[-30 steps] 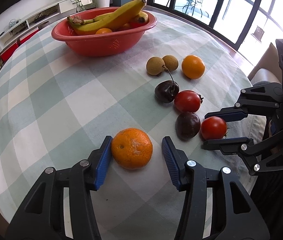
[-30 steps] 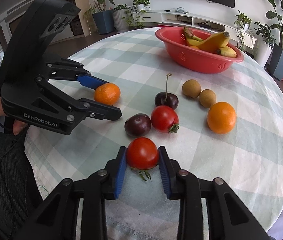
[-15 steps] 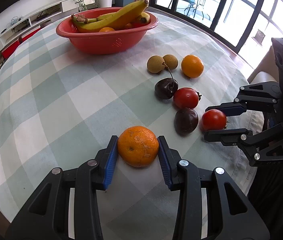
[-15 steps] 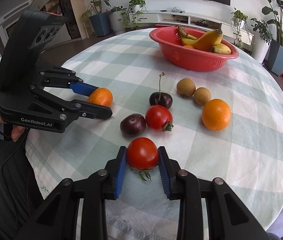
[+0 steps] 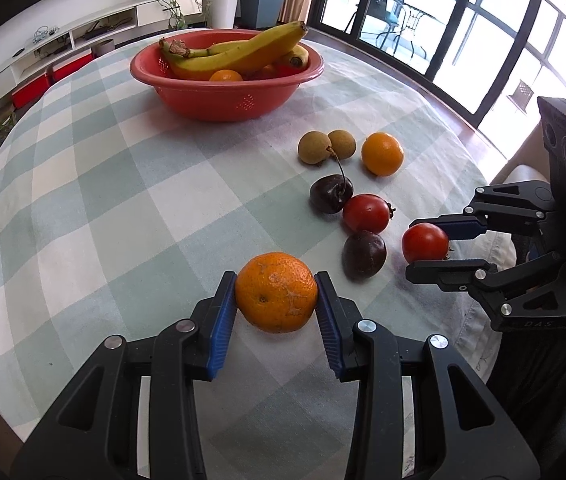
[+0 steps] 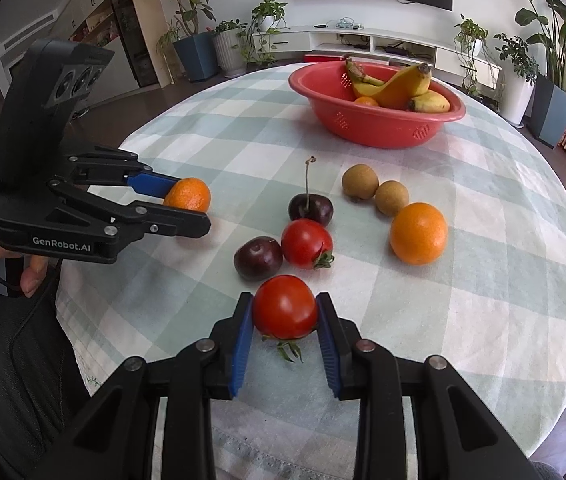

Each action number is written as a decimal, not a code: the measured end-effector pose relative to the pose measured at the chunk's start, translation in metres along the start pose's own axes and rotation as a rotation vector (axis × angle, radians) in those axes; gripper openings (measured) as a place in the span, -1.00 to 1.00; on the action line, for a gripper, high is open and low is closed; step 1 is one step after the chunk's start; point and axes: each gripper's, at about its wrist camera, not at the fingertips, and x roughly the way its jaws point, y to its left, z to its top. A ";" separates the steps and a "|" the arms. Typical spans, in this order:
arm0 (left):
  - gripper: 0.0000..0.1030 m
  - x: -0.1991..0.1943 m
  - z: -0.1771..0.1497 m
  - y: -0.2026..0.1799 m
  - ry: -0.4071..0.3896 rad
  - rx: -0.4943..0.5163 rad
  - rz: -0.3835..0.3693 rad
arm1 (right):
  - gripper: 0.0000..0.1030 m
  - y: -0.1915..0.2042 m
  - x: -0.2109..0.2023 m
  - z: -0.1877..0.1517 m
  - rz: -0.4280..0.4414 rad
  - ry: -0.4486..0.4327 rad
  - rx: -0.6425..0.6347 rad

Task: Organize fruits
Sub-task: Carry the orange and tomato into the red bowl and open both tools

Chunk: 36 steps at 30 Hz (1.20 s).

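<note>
Left wrist view: low over the table's near edge, facing the red basket and windows. Right wrist view: equally low and close, angled from the right toward the TV wall. Shared: basket, loose fruit, each other's gripper.

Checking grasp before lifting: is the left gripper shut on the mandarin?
Shut. Both blue pads of the left gripper press the sides of the mandarin; the right wrist view agrees.
</note>
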 end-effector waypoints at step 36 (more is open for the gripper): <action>-0.30 -0.009 0.169 0.043 -0.179 -0.154 0.041 | -0.35 -0.066 -0.009 0.163 -0.041 -0.110 -0.035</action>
